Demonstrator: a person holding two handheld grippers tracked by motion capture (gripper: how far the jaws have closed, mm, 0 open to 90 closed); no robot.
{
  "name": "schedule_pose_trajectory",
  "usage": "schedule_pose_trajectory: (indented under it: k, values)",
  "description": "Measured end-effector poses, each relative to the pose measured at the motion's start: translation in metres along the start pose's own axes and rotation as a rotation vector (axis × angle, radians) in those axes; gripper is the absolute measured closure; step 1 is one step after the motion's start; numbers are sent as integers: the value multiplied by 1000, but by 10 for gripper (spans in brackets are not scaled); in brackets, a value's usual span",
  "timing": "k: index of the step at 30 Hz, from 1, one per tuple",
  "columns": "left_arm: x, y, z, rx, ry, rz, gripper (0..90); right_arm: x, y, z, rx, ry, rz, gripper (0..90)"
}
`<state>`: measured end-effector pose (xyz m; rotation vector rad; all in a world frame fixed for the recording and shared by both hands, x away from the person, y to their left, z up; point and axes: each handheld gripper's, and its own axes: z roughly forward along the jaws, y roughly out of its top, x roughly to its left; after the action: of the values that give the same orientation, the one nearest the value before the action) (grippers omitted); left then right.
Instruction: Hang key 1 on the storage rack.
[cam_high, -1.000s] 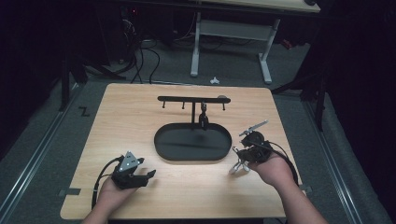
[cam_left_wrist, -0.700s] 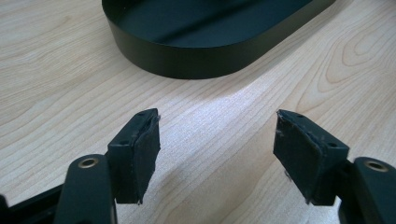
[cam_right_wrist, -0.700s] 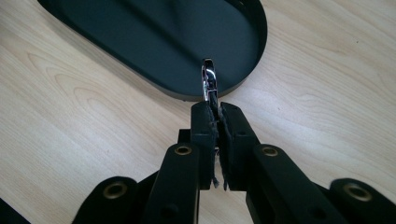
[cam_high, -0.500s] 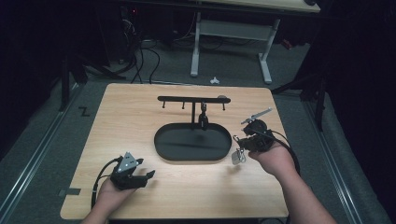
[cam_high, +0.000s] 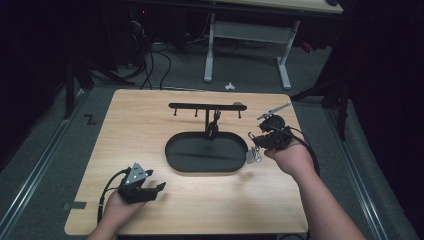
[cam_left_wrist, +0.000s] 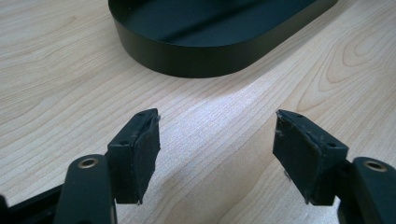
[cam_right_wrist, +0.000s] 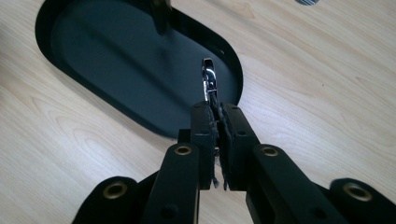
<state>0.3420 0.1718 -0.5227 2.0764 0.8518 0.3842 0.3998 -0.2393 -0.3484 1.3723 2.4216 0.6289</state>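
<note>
- A lab or workshop test bay, not a home: the room is dark, with only the light wood counter (cam_high: 150, 125) lit from above.
- The floor (cam_high: 50, 150) is grey carpet, marked with dark tape strips near the counter's left side.
- Behind the counter stands a second desk on white metal legs (cam_high: 285, 55), with black cables (cam_high: 155, 60) looped on the floor beneath it.
- Dark stands or equipment legs (cam_high: 70, 85) rise at the left and right edges.
- The counter carries a staged setup: a black oval tray (cam_high: 175, 155) and a black hook rack (cam_high: 200, 106).
</note>
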Motion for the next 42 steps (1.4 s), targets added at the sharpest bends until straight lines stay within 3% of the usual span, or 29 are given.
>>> schedule_pose_trajectory:
  k: [15, 29, 42]
  values:
    - [1, -1, 0, 6, -1, 3, 321, -6, 34, 8, 3, -11, -2, 851]
    - [1, -1, 0, 11, -2, 6, 321, 3, 54, 10, -21, 8, -30, 851]
    - [1, -2, -1, 13, -4, 2, 320, -7, 67, 17, 1, -5, -2, 850]
